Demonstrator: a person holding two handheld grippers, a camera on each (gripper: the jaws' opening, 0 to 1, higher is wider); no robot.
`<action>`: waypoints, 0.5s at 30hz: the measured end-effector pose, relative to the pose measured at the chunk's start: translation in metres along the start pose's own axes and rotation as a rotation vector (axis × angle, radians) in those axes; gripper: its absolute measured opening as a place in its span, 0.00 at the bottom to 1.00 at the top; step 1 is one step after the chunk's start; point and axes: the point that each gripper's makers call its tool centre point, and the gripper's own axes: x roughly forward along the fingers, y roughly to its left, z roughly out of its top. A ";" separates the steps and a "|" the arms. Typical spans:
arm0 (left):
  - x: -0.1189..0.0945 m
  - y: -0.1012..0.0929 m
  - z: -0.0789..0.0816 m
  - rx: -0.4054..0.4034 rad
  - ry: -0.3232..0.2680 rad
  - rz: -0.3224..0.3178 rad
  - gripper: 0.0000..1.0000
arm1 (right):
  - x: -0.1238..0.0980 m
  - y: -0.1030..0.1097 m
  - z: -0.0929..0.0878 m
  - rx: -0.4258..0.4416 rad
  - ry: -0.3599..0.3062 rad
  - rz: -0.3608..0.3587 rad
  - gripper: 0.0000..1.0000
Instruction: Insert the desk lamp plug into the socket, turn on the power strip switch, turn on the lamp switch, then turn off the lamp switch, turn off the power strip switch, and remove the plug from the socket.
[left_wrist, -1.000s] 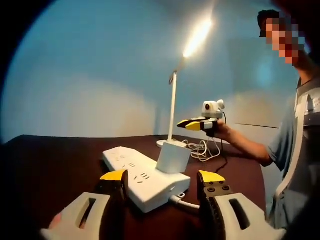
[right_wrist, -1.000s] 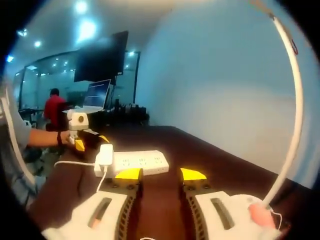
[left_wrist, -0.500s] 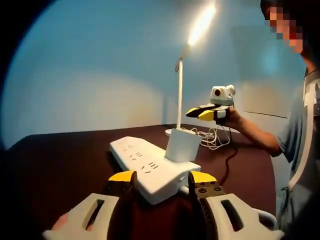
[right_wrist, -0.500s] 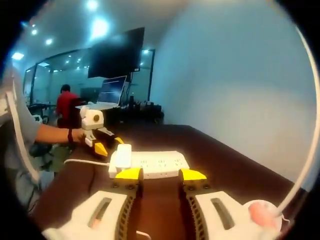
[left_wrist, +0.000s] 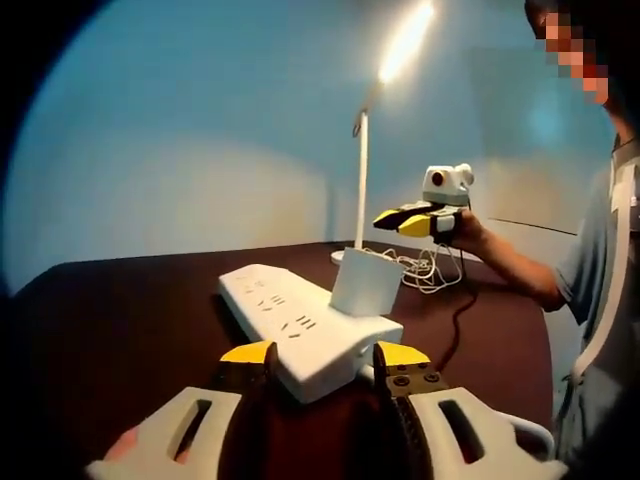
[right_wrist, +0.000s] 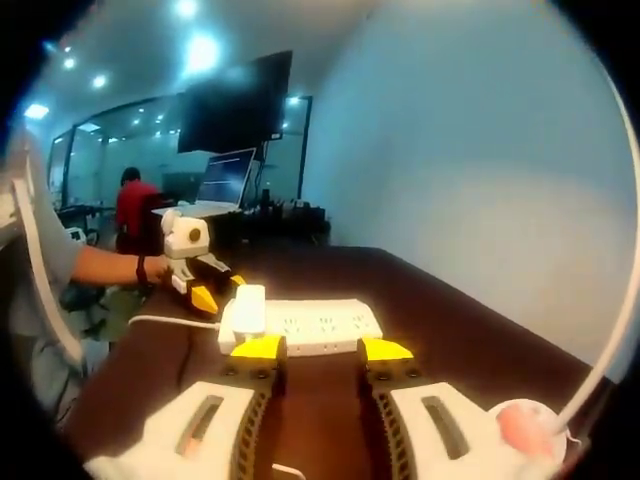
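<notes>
- Left gripper view: the left gripper (left_wrist: 322, 352) has its jaws apart, straddling the near end of the white power strip (left_wrist: 300, 325) on the dark table (left_wrist: 120, 320). The plug (left_wrist: 366, 282) sits in the socket and the lamp (left_wrist: 385, 90) is lit; closing here could shove the strip or tip the plug
- Right gripper view: the right gripper (right_wrist: 311, 348), released and empty, hangs short of the strip (right_wrist: 320, 327); the lamp base (right_wrist: 520, 430) is beside its jaw, so a sideways swing might knock it

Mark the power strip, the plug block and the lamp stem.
power strip (left_wrist: 290, 325), left gripper view, top face.
plug block (left_wrist: 367, 282), left gripper view, front face.
lamp stem (left_wrist: 361, 185), left gripper view, mid-stem.
</notes>
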 end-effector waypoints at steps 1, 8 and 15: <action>0.000 0.000 0.000 -0.002 -0.001 0.000 0.35 | 0.000 0.000 0.000 0.000 0.001 0.001 0.30; 0.001 0.001 -0.002 0.015 0.005 0.017 0.35 | 0.007 0.009 -0.003 0.000 0.017 0.029 0.30; 0.001 0.000 -0.003 0.025 0.009 0.018 0.37 | 0.011 0.020 -0.004 0.013 0.028 0.055 0.29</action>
